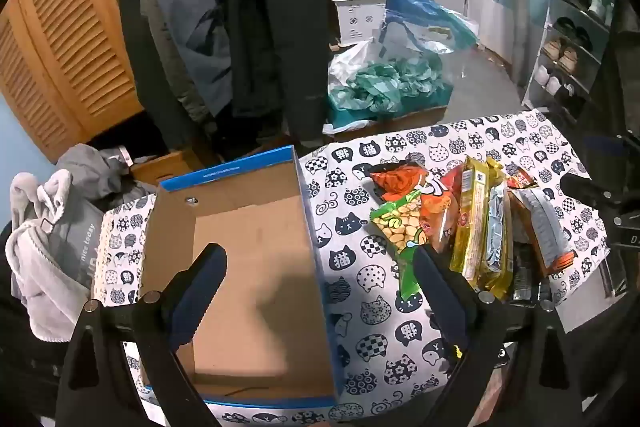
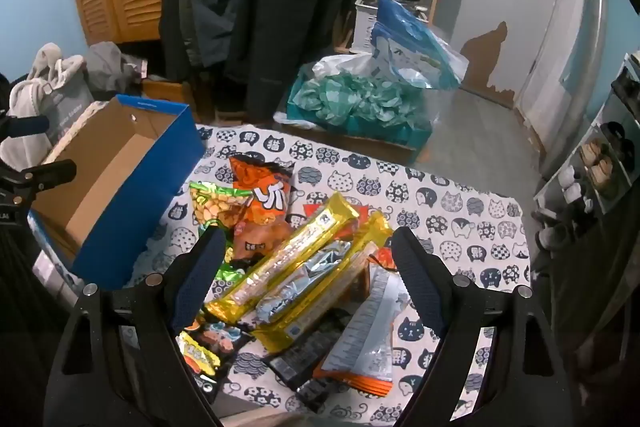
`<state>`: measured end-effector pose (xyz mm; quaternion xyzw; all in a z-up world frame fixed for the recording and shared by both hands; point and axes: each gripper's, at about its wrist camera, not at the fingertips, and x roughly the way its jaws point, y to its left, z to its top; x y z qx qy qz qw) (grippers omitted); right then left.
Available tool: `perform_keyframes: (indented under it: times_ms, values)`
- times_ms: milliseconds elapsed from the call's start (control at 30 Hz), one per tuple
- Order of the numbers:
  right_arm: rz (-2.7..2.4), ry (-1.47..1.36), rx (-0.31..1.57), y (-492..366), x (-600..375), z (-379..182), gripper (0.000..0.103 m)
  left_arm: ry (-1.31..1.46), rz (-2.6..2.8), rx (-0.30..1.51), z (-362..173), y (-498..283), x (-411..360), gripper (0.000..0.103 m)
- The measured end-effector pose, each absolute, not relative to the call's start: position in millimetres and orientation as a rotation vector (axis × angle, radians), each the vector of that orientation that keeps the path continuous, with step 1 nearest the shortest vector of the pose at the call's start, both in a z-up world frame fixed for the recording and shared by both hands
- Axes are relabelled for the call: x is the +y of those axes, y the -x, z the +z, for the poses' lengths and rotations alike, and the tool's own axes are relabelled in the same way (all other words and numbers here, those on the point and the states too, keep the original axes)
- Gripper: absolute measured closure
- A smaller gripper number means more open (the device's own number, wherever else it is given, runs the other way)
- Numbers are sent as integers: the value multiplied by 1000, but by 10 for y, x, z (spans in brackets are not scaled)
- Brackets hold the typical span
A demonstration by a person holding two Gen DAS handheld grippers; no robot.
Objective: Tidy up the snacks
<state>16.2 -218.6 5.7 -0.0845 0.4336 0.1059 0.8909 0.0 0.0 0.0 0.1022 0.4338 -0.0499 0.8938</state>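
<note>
Two grippers: the left gripper [image 1: 320, 275] hangs over the box with jaws spread wide and nothing between them; the right gripper [image 2: 308, 267] hangs over the snacks, jaws equally wide and empty
Nearest snacks: a grey-backed packet [image 2: 368, 323] at 5 o'clock of the right wrist view; a dark wrapper [image 2: 216, 343] at 7 o'clock
Middle of the pile: two gold packs [image 2: 296, 259], lying side by side, between the right jaws but untouched
Further snacks: a green peanut bag [image 2: 212, 203] and an orange bag [image 2: 264, 191] at 11 o'clock
Box [image 1: 248, 251]: empty, open-topped, left of the pile on the cat-print cloth [image 2: 460, 211]
Step in hand: probably the first pick; nothing is boxed yet
Doing it well: take the top gold pack across its narrow width, squeezing gently; lift clear of its neighbours; lay it flat against a box wall
</note>
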Motion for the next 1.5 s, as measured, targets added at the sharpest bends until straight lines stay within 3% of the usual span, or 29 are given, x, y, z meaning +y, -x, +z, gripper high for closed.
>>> perform_keyframes:
  times_ms: [1500]
  values:
    - [204, 190, 912, -165, -2198, 20, 20, -191, -121, 896, -24, 15, -2, 8]
